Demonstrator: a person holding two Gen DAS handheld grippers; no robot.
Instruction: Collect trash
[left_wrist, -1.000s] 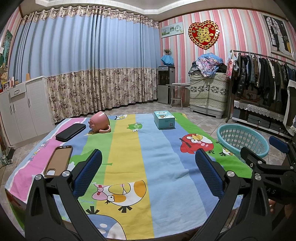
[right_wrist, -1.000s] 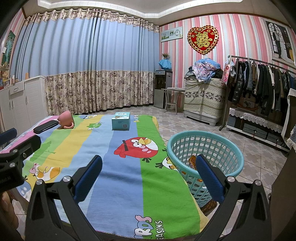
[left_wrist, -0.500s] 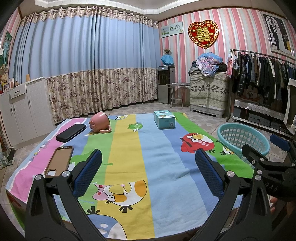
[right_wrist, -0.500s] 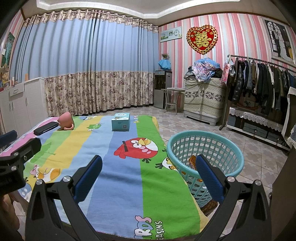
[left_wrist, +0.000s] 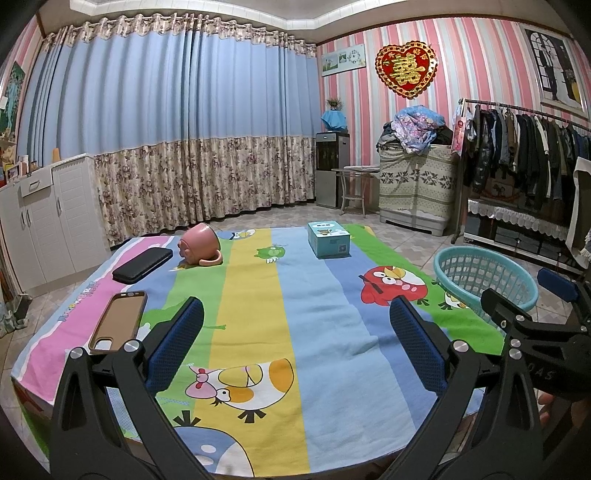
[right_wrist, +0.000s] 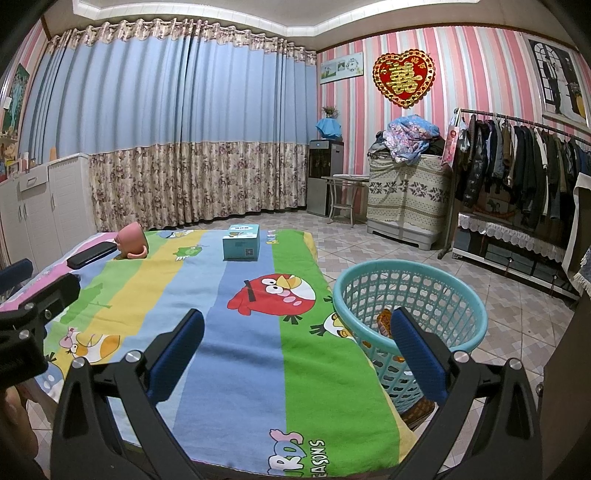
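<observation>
1. My left gripper (left_wrist: 295, 332) hangs above the near edge of the desk (left_wrist: 251, 295), which is covered in a striped cartoon-bird cloth; its blue-padded fingers spread wide around nothing.
2. My right gripper (right_wrist: 297, 334) is equally wide and empty, over the desk's right corner beside the teal plastic mesh basket (right_wrist: 410, 299).
3. The basket stands on the tiled floor against the desk and holds an orange wrapper (right_wrist: 385, 321).
4. On the desk lie a tipped pink mug (left_wrist: 199, 244), a light blue tissue box (left_wrist: 328, 239), a black case (left_wrist: 143, 264) and a brown phone case (left_wrist: 119, 320).
</observation>
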